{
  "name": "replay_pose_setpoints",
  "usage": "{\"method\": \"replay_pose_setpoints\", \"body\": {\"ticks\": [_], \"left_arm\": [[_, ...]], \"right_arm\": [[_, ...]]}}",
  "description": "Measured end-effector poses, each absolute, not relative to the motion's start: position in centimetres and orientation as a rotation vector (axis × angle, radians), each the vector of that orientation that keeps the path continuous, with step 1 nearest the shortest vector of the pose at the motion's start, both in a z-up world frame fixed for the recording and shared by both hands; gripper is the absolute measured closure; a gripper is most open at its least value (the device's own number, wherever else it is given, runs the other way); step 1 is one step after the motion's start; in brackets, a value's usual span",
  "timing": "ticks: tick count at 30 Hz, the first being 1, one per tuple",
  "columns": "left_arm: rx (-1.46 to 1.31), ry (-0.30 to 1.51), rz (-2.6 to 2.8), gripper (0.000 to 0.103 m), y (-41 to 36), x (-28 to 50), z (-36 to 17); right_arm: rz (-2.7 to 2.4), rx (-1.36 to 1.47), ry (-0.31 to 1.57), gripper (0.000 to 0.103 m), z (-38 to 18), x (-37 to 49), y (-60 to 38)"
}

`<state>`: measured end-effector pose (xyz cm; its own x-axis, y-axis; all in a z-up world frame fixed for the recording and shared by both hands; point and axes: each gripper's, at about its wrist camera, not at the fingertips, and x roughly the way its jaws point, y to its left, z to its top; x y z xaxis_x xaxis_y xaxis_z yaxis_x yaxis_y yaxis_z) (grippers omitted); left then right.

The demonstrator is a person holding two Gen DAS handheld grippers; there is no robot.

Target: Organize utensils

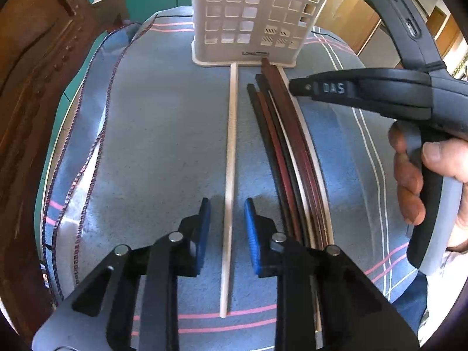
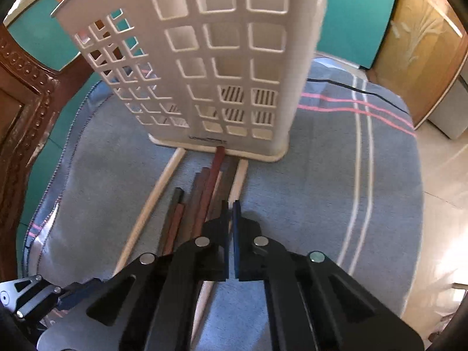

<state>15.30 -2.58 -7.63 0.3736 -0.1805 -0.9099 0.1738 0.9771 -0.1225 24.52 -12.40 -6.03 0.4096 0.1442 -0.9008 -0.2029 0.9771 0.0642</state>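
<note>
A pale wooden chopstick [image 1: 231,152] lies on the blue cloth, pointing at the white perforated utensil holder [image 1: 248,14]. My left gripper [image 1: 228,228] straddles its near part. The blue pads stand a little off each side, so the gripper is open. To the right lies a bundle of red-brown and black chopsticks [image 1: 280,146] with another pale one [image 1: 317,172] on its outer edge. My right gripper [image 2: 231,219] hovers over that bundle [image 2: 204,196], its jaws shut with nothing seen between them. In the left wrist view its tip [image 1: 294,86] sits close to the holder's base [image 2: 219,143].
A striped blue-grey cloth [image 2: 336,175] covers the round table. A carved wooden chair [image 1: 35,73] stands at the left edge. A person's hand [image 1: 409,175] grips the right tool. The left gripper [image 2: 32,295] shows at the right wrist view's lower left.
</note>
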Motion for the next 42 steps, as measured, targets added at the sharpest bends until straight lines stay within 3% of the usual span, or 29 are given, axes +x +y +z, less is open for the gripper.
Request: {"method": "replay_pose_setpoints", "body": {"ticks": [3,9,13,15,17,19,22,24,25,26,38,42], "left_arm": [[0.006,1.166,-0.229,0.078,-2.0,14.7,-7.3],[-0.006,1.163,-0.220,0.065,-1.4,12.8,-8.9],[-0.013,1.163,-0.216,0.065,-1.1,12.5,-8.7],[-0.009,1.162,-0.218,0.065,-1.1,12.2,-8.7],[-0.008,1.163,-0.218,0.065,-0.9,12.7,-8.8],[-0.007,1.163,-0.218,0.065,-0.9,13.0,-8.8],[-0.006,1.162,-0.218,0.065,-0.9,13.2,-8.9],[-0.010,1.161,-0.220,0.065,-0.8,13.5,-9.0],[-0.014,1.161,-0.221,0.065,-0.7,13.5,-9.0],[-0.016,1.161,-0.222,0.065,-0.7,13.6,-9.0],[-0.026,1.166,-0.205,0.065,-0.6,14.9,-9.3],[-0.041,1.164,-0.185,0.065,-0.7,17.1,-9.2]], "right_arm": [[0.258,-0.013,1.148,0.100,-6.6,25.1,-13.5],[0.261,-0.003,1.136,0.099,-7.6,25.7,-14.3],[0.282,0.118,1.142,0.099,-6.9,27.5,-15.2],[0.329,0.145,1.152,0.085,-7.1,27.6,-14.9],[0.348,0.155,1.156,0.064,-7.4,27.6,-14.2],[0.329,0.069,1.125,0.061,-7.4,27.3,-12.9],[0.271,-0.026,1.101,0.064,-7.3,26.3,-11.2],[0.241,-0.016,1.109,0.076,-7.1,26.0,-11.4],[0.228,-0.006,1.114,0.090,-6.9,25.8,-11.9],[0.229,0.019,1.127,0.095,-6.9,25.7,-12.5],[0.125,-0.017,1.173,0.096,-5.9,22.4,-19.7],[0.159,-0.003,1.155,0.086,-6.0,21.9,-21.2]]}}
